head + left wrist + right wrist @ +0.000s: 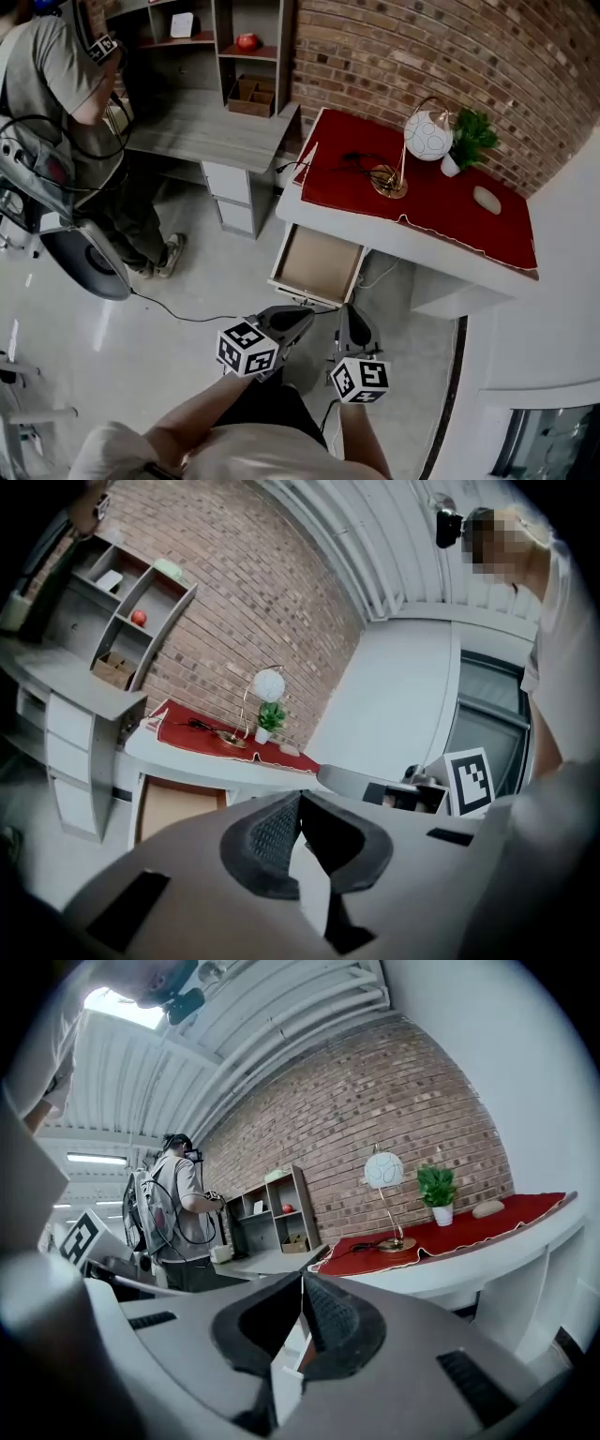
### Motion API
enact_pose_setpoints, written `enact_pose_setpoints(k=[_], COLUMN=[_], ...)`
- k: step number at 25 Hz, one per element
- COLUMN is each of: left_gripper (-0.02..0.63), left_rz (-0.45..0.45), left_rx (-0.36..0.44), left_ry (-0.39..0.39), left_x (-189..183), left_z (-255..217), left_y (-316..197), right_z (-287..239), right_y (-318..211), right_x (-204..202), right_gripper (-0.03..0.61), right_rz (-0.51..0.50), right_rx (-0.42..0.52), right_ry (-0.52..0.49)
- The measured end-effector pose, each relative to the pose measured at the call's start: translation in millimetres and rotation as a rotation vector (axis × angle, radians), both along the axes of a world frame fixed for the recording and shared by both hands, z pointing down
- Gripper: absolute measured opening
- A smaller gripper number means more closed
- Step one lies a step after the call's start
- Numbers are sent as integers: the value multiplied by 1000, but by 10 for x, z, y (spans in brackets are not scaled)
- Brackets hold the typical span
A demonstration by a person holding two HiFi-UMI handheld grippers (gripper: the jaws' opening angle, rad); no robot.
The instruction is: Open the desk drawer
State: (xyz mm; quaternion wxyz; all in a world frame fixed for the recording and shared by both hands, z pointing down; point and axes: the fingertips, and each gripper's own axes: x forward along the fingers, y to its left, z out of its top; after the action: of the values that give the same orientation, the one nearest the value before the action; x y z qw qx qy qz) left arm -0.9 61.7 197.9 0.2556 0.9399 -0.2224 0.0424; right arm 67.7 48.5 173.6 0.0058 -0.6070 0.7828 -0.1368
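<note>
The white desk (394,242) with a red cloth (450,211) stands against the brick wall. Its drawer (317,264) is pulled out on the left side, and its tan inside shows with nothing in it. The left gripper view shows the same drawer (171,808) open under the desk top. Both grippers hang in the air in front of the desk, apart from the drawer. My left gripper (302,319) (298,801) is shut with nothing between its pads. My right gripper (351,317) (302,1279) is shut too and holds nothing.
A globe lamp (427,137), a potted plant (469,141) and a pale mouse-like object (487,199) sit on the red cloth. A grey desk with shelves (211,131) stands to the left. A person (80,103) stands by it. A cable (187,314) runs over the floor.
</note>
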Motion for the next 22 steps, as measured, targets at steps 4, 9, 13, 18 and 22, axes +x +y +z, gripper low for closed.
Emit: enact_pose_setpoints(k=[4, 9, 13, 18, 22], left_gripper=[11, 11, 11, 11, 11], left_rz=[-44, -83, -70, -90, -96], left_rx=[86, 129, 135, 138, 127], left_ry=[-29, -49, -47, -49, -62], left_x=[-191, -264, -241, -246, -235], left_z=[-198, -308, -272, -260, -225], left_y=[-54, -41, 20, 67, 107], right_z=[-132, -230, -254, -192, -170], right_y=[103, 196, 238, 384, 439], right_x=[-77, -125, -112, -27, 9], right_gripper=[18, 18, 18, 18, 17], right_rz=[5, 29, 32, 51, 55], right_rx=[-8, 3, 8, -21, -35], right_ry=[-4, -15, 6, 8, 6])
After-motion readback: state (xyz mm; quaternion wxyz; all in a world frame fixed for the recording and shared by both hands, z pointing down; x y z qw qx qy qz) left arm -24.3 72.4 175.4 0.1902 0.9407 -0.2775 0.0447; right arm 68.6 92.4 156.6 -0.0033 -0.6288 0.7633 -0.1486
